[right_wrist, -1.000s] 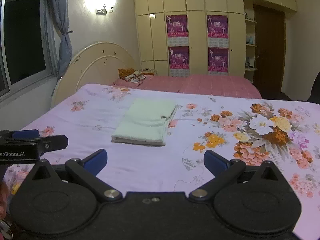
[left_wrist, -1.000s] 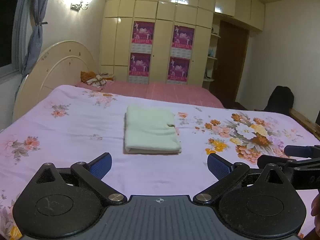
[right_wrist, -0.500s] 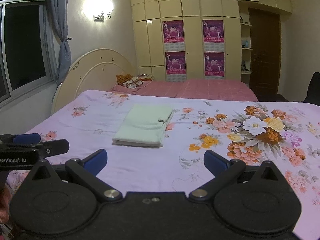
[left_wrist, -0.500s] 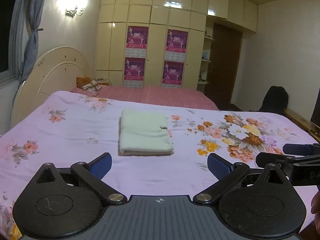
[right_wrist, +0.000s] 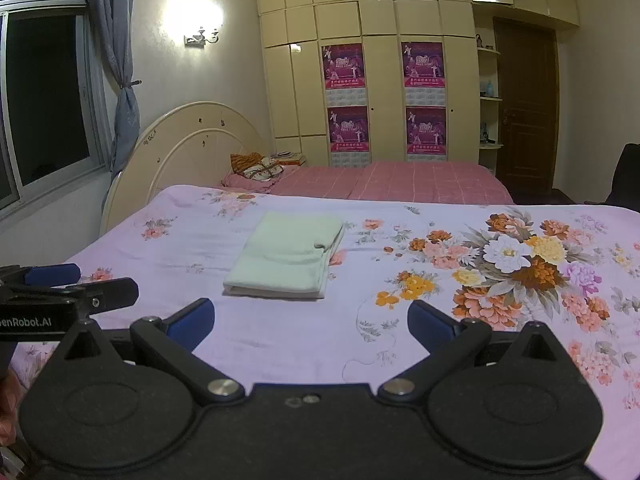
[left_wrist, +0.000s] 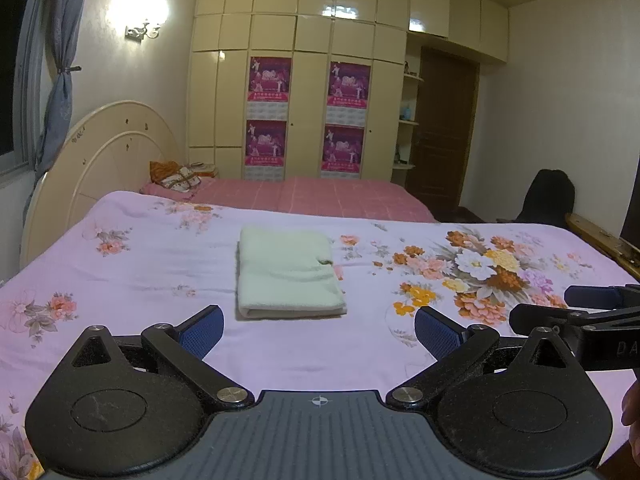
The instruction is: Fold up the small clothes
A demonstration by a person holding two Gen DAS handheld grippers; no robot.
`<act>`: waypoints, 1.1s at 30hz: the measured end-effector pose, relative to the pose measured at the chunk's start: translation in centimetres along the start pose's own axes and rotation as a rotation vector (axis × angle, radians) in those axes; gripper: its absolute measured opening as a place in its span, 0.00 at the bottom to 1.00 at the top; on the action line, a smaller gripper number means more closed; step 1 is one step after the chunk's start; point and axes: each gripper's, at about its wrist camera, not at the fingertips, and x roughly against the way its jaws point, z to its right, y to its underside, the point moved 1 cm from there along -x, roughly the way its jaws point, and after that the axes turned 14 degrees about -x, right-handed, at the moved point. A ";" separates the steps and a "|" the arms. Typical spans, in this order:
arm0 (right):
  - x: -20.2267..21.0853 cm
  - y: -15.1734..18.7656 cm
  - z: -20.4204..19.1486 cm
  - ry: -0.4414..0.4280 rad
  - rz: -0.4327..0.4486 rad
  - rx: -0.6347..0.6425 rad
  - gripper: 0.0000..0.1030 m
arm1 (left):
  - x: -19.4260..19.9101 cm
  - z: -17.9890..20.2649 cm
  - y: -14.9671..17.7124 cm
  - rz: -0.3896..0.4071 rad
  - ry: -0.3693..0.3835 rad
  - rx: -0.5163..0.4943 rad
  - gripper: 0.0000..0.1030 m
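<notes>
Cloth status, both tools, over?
Left tool open, empty. Right tool open, empty. Green cloth folded flat on bedsheet, clear of both tools. Nothing in the way.

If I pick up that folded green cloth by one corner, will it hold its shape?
Probably not. The folded green cloth looks soft, with loose stacked layers, so it would likely flop open. It seems light. On the flowered bedsheet, pushing would probably bunch it rather than slide it.
</notes>
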 end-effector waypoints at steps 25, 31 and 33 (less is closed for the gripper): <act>-0.3 -0.3 -0.3 -0.002 -0.007 -0.003 0.99 | -0.3 -0.1 -0.2 0.000 -0.006 -0.003 0.98; -0.3 -0.3 -0.2 -0.003 -0.007 -0.004 0.99 | -0.2 -0.1 -0.2 0.001 -0.006 -0.005 0.98; -0.3 -0.3 -0.2 -0.002 -0.007 -0.003 0.99 | -0.2 -0.1 -0.2 0.001 -0.005 -0.005 0.98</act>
